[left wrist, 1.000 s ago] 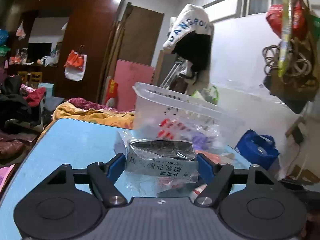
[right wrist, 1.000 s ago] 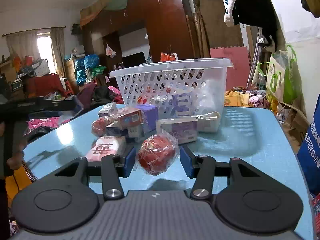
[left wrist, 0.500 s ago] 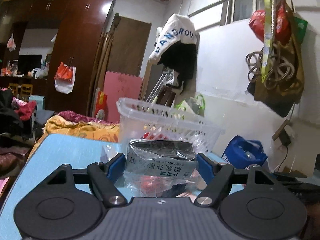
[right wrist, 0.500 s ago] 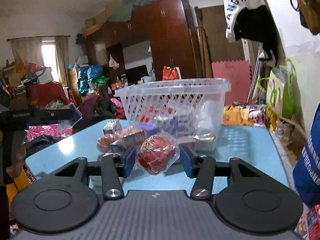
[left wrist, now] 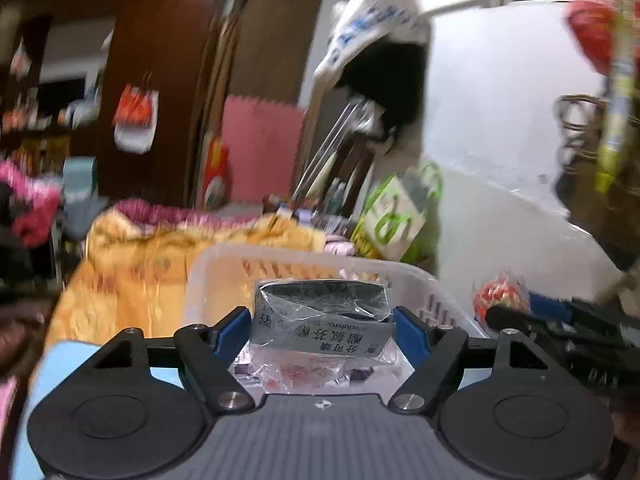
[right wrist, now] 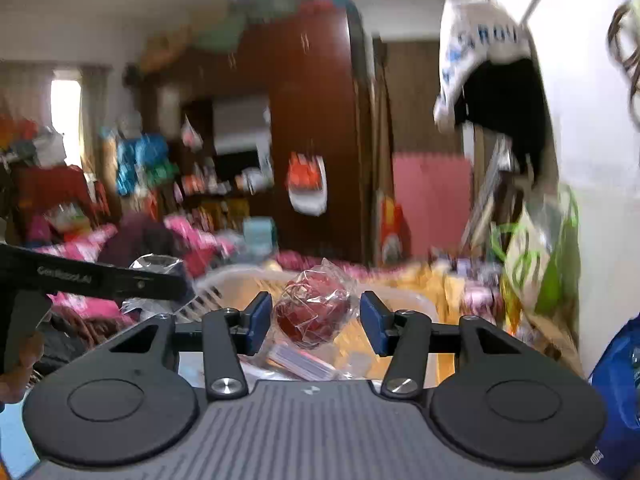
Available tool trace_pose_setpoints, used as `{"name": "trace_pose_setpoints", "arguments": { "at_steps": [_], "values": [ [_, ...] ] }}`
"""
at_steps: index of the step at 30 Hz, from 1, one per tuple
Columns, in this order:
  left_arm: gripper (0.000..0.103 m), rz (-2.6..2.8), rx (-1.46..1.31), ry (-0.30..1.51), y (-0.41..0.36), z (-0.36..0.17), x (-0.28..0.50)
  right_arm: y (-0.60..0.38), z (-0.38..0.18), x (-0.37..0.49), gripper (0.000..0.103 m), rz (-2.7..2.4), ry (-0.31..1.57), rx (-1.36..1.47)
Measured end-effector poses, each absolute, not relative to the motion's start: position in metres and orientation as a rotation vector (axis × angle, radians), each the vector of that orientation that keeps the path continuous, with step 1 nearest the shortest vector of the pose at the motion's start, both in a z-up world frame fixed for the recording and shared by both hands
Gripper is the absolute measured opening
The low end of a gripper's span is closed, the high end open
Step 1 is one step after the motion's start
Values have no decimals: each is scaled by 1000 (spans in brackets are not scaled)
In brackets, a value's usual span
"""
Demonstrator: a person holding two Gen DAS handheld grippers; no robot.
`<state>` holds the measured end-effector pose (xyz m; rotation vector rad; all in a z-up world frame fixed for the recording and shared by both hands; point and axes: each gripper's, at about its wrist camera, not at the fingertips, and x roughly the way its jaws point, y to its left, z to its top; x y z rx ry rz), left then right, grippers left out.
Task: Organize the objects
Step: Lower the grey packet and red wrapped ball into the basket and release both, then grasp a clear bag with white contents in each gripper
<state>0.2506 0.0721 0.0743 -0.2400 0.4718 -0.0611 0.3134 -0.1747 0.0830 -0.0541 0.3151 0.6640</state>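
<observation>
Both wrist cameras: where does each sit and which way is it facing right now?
Left wrist: on the left tongs, looking forward over a wrapped box into the white basket; the right tongs show at right.
Right wrist: on the right tongs, looking over a wrapped red ball at the basket; the left tongs and a hand show at left.
Shared: basket, pink mat, hanging white bag.

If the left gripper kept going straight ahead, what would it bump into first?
Probably the basket: its near rim lies just beyond the left gripper and the box it holds. Depth is blurry.
</observation>
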Motion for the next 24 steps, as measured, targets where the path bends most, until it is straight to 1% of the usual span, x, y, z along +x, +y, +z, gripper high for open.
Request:
{"name": "trace_pose_setpoints", "arguments": {
  "at_steps": [2,5,6,7,8,9,11,15,17,18,20,22,24],
  "values": [
    [80,-51,-280,495,75,67,265,-168,77,326,53,664,345,-72],
    [81,-38,-265,498,72,62,275,-162,67,333,56,659,350,-86],
    [84,-25,-249,515,69,60,279,-161,64,333,70,657,345,-87],
    [85,-7,-238,536,68,60,282,-162,63,332,82,650,349,-86],
    [85,11,-231,550,67,59,283,-164,64,329,98,642,352,-84],
    [87,14,-220,553,67,59,283,-166,65,322,100,642,338,-82],
    [88,10,-215,538,70,64,276,-177,70,305,101,662,311,-80],
    [88,-18,-180,428,75,71,222,-214,65,268,103,706,261,-16],
    [94,-41,-143,375,80,68,190,-234,50,255,103,699,261,7],
    [96,-33,-130,358,84,63,175,-240,40,255,103,694,298,11],
    [96,5,-146,347,94,50,157,-240,16,268,103,683,425,-10],
    [96,10,-182,336,107,34,144,-236,-4,287,101,636,509,-13],
    [96,11,-188,342,113,21,143,-233,-14,306,96,634,558,34]
  ]
}}
